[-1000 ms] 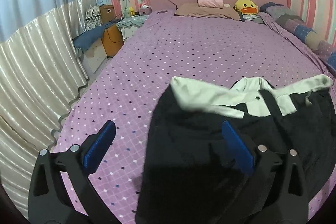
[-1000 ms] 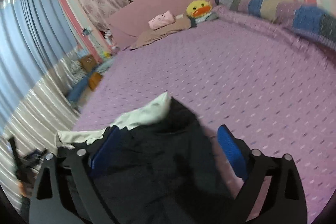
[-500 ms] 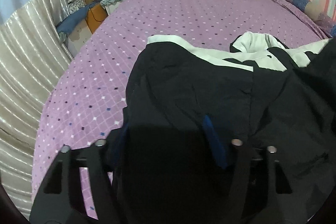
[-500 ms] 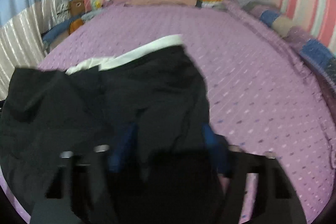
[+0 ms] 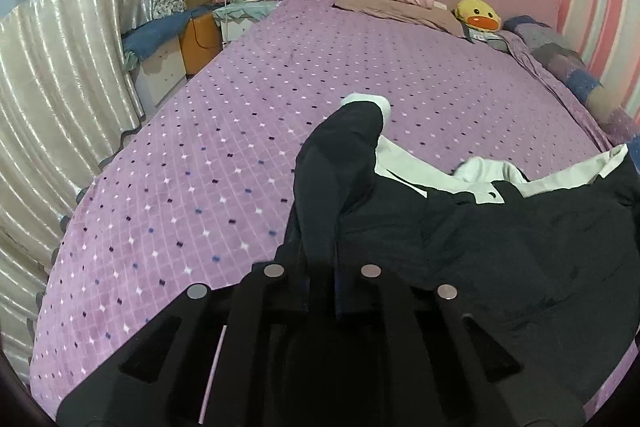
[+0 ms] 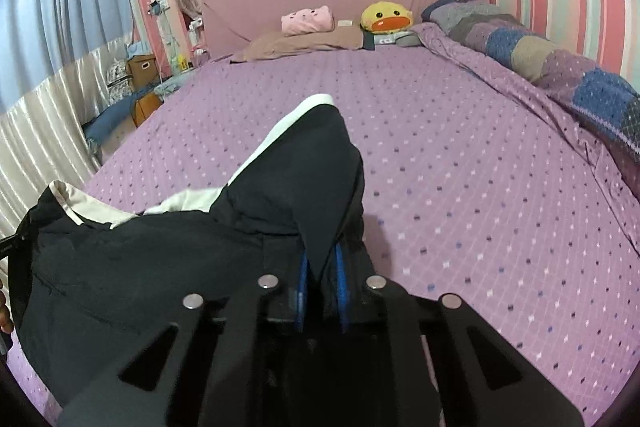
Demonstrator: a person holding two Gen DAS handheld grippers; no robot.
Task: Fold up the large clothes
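Here, both tongs, left gripper (image 5: 325,291) and right gripper (image 6: 320,287), clamp the black jacket (image 5: 460,247); lift evenly toward twelve o'clock, keeping the cloth taut.

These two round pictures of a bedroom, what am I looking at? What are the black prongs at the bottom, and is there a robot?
No robot arm here: a person holds a two-fingered tool in each hand, and each tool carries a wide-angle camera looking forward along its jaws, hence the round, bent pictures. One picture comes from the left gripper, the other from the right gripper; the black prongs are the tools themselves. Both look across a bed with a purple dotted bedspread, toward pillows and a yellow duck plush by the headboard. On the bed lies a black garment with white trim. Each tool's jaws are shut on a pinch of that garment, lifting its fabric into a peak.
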